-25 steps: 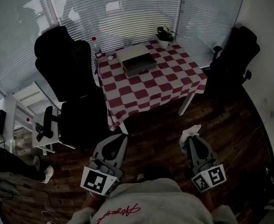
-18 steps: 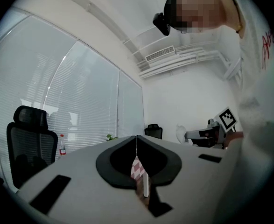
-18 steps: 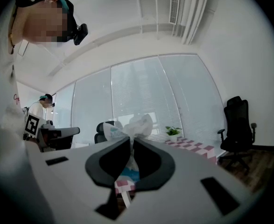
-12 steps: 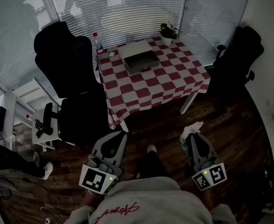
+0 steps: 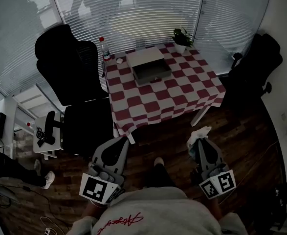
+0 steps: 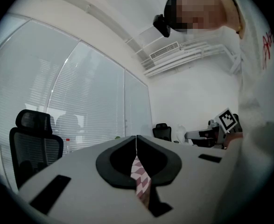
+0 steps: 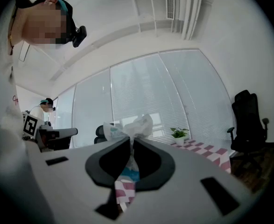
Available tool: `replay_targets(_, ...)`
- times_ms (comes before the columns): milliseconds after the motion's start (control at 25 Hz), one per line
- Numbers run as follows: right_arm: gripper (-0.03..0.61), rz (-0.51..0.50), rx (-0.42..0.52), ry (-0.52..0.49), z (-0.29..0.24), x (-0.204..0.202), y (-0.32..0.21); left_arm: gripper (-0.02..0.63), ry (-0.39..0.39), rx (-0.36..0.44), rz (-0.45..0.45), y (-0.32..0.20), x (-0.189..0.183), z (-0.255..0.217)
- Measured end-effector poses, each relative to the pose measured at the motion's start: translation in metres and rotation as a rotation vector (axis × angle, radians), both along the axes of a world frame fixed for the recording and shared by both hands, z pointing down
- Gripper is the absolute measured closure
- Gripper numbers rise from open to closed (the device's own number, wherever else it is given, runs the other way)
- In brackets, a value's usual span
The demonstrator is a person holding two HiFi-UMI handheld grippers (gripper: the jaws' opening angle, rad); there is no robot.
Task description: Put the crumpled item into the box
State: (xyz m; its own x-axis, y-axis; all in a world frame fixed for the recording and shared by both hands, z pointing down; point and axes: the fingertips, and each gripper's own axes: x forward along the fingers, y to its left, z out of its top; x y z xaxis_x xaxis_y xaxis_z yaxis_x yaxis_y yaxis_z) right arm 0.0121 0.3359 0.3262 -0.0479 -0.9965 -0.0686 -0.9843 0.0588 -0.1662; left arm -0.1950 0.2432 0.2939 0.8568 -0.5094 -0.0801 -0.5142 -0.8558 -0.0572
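Pinching one crumpled wrapper [image 5: 200, 133], right claw [image 5: 197, 142], left claw [image 5: 125, 140] pressed together, one box [image 5: 150, 67] on table [image 5: 182, 93]

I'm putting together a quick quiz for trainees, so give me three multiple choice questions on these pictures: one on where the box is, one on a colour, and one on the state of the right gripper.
1. Where does the box stand? A on a shelf; B in a sink; C on the checked table.
2. The table's checks are: A red and white; B blue and yellow; C green and black.
3. The right gripper is: A open and empty; B shut on the crumpled item; C lying on a shelf.
Key: 1 C, the head view shows it on the table; 2 A, the squares are red and white; 3 B, its jaws pinch the crumpled item.
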Motion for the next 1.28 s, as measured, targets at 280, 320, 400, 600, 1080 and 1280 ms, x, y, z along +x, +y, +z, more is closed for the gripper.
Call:
replay_targets(280, 0.546, -0.018, 0.013, 0.008, -0.012, 0.027, -0.054, 0.596, -0.014, -0.016, -0.017, -0.047, 0.022, -0.007)
replay_targets(320, 0.546, -0.021, 0.015, 0.007, -0.014, 0.032, -0.062, 0.595, -0.009, -0.007, -0.023, -0.054, 0.025, -0.01)
replay_targets(400, 0.546, -0.031, 0.021, 0.008, -0.019, 0.039, -0.075, 0.595, -0.008, 0.006, -0.037, -0.066, 0.029, -0.015)
replay_targets(600, 0.546, -0.06, 0.038, 0.018, -0.03, 0.056, -0.107, 0.595, -0.023, 0.019, -0.068, -0.092, 0.041, -0.022)
replay_targets(1080, 0.546, -0.095, 0.04, 0.01, -0.028, 0.106, -0.16, 0.595, 0.008, 0.047, -0.105, -0.139, 0.086, -0.026)
replay_targets(1280, 0.546, -0.114, 0.047, 0.016, -0.029, 0.121, -0.178, 0.595, -0.007, 0.022, -0.126, -0.154, 0.101, -0.022)
